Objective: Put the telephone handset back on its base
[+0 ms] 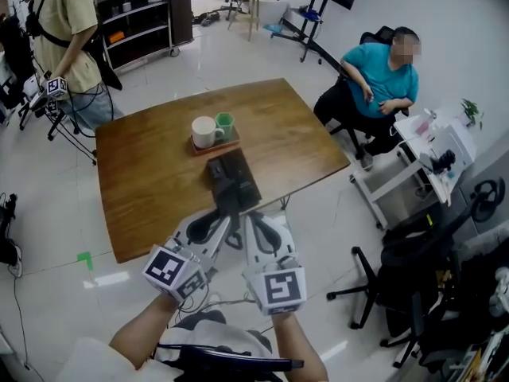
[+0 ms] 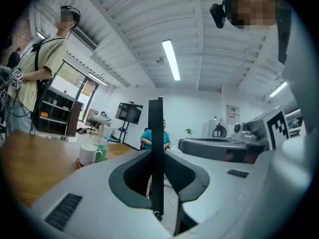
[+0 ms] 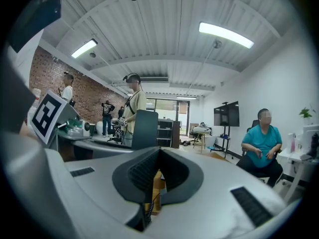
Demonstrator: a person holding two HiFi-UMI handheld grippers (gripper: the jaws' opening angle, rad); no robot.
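Note:
A black telephone lies on the brown wooden table, near its front edge. From the head view I cannot tell the handset apart from the base. My left gripper and right gripper are side by side just in front of the phone, tips pointing at it. Both have their jaws pressed together with nothing between them. In the left gripper view the left gripper points out over the table. Below the right gripper a coiled black cord shows.
A white mug and a green cup stand on a small tray behind the phone. A seated person in teal is to the right. Another person stands at the back left. Black office chairs stand at the right.

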